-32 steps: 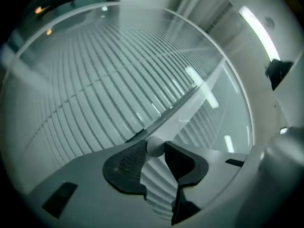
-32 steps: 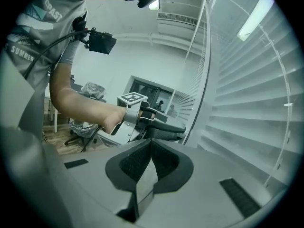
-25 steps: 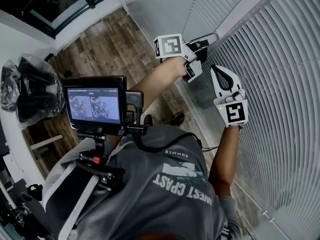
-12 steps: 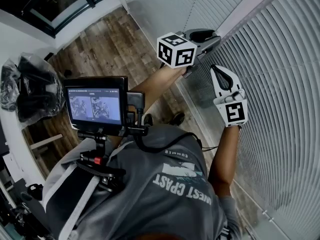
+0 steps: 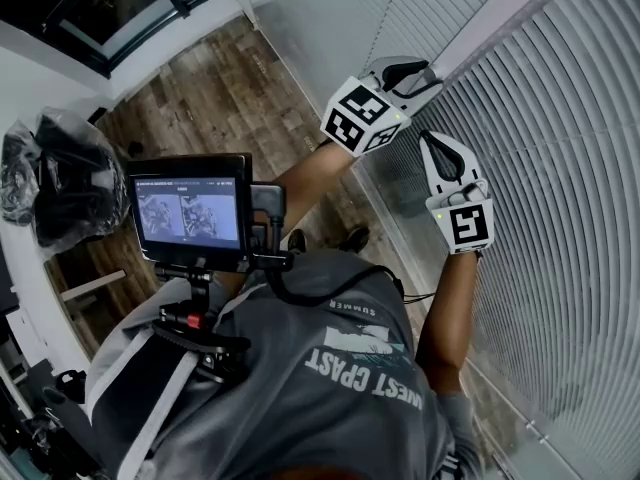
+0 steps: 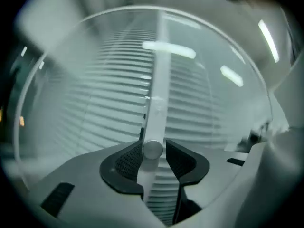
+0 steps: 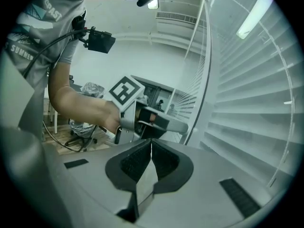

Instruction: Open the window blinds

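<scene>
White slatted blinds cover the window on the right, slats lying flat and shut. In the left gripper view the white tilt wand hangs in front of the blinds, its round end between the pads of my left gripper. Those jaws have just been opening; the wand rests by the left pad with a slim gap at the right pad. In the head view the left gripper is raised to the blinds. Just below it, my right gripper is shut and empty, its pads together.
A monitor is mounted on the person's chest rig. Wood floor lies below, with black bags at the left. A white window post divides two blind panels. An office chair stands behind.
My left gripper has rolled about the wand, its marker cube swinging right and towards the blinds. The right gripper has stayed where it was.
</scene>
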`<state>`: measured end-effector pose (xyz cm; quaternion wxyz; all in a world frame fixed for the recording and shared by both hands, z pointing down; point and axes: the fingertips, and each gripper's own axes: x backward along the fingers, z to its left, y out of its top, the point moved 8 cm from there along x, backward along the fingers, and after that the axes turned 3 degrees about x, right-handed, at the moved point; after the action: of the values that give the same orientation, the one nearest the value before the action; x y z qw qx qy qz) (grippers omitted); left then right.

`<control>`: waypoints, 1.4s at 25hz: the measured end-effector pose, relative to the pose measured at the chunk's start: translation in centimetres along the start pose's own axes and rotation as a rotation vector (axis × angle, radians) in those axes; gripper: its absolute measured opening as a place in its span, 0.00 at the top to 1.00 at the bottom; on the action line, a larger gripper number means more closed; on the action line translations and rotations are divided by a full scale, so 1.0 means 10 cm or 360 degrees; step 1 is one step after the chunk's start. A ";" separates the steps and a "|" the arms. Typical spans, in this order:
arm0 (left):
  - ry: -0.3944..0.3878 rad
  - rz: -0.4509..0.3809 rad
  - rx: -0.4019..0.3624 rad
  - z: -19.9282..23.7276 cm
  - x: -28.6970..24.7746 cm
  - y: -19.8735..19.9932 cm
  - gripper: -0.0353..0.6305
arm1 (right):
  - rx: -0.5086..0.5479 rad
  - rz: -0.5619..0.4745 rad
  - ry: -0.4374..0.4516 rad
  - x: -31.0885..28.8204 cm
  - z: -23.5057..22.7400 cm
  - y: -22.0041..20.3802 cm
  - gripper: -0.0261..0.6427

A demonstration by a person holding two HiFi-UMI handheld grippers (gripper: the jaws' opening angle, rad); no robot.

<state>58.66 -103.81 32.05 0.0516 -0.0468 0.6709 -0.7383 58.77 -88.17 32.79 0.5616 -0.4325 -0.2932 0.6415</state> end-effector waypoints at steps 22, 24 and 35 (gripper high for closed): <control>0.0200 0.0159 -0.0970 -0.23 0.00 0.00 0.75 | -0.0011 -0.0001 0.0010 -0.04 0.04 -0.04 0.96; 0.0029 0.0000 -0.0198 -0.07 0.05 -0.01 0.74 | -0.0013 -0.0004 0.0012 -0.04 0.04 -0.04 0.96; -0.0027 -0.0065 0.0141 -0.03 0.09 0.02 0.76 | -0.0012 -0.0012 0.0025 -0.01 0.06 -0.03 0.96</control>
<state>57.77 -103.69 31.83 0.0443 -0.0644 0.6359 -0.7678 58.40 -88.13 33.38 0.5646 -0.4387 -0.2929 0.6348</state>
